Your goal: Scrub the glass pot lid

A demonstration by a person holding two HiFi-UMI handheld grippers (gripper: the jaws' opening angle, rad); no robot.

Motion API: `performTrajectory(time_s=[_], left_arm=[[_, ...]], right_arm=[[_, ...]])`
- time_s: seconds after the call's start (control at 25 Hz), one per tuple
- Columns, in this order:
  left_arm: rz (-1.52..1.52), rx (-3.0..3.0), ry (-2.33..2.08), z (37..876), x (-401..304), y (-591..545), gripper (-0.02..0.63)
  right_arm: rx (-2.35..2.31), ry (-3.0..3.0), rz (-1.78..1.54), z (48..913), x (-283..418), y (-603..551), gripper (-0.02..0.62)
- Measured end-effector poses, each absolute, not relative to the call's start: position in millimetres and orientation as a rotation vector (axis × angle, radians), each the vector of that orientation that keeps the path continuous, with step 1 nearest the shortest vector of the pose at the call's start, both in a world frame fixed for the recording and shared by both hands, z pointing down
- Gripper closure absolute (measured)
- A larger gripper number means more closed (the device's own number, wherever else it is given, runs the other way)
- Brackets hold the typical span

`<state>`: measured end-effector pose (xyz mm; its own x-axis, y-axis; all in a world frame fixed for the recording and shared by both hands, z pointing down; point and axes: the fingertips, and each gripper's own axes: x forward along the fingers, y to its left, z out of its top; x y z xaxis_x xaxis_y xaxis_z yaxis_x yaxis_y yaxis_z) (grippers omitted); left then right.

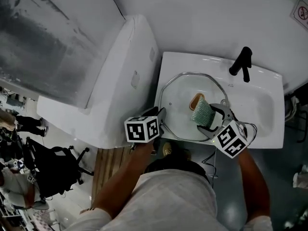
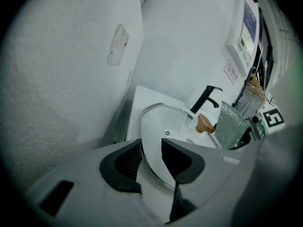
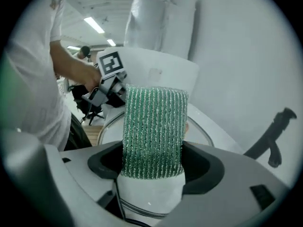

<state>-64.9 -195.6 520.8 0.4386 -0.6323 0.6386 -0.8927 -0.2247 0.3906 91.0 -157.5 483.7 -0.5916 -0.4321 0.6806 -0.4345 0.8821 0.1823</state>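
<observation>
- A white sink [image 1: 263, 102] holds the glass pot lid [image 1: 185, 91], which spreads across the left part of the basin with its rim near the sink's left and near edges.
- We count one lid. It has one tan knob [image 1: 196, 101] at its middle.
- The left claw [image 2: 150, 148] sits at the lid's near-left edge. Its jaws stand well apart, astride the rim, which runs through the gap. One jaw is outside the rim and the other is over the glass. We do not see both pads pressing on it.
- The right claw [image 3: 152, 162] is clamped on one green mesh scourer [image 3: 154, 126], with a pad on each side. The scourer stands out beyond the jaws, over the glass and just beside the knob.
- The knob is the one raised thing close to the scourer.
- One black faucet [image 1: 242, 62] stands on the sink's back rim, well apart from both claws.
- A large white rounded casing [image 1: 115, 81] presses close along the sink's left side, just beside the left claw.
- One red-edged sign [image 1: 301, 13] hangs on the wall at the far right.
- One black chair [image 1: 55, 163] stands on the floor far to the left, well away from the sink.
- We count two claws. Each carries one marker cube, the left cube [image 1: 142, 129] and the right cube [image 1: 232, 138].
</observation>
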Motion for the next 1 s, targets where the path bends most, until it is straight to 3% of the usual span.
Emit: performTrajectory(time_s=[0.72,1.0], left_arm=[[0.448,1.945,-1.290,520.6,-64.9,-195.5,0.466],[0.444,1.943,-1.292,520.4,-64.9,-195.6,0.466]], right_arm=[[1.084,-2.230,0.551,491.5,167.5,-240.4,0.247],[1.055,-2.267,0.378,461.5,155.8,-216.6,0.247]])
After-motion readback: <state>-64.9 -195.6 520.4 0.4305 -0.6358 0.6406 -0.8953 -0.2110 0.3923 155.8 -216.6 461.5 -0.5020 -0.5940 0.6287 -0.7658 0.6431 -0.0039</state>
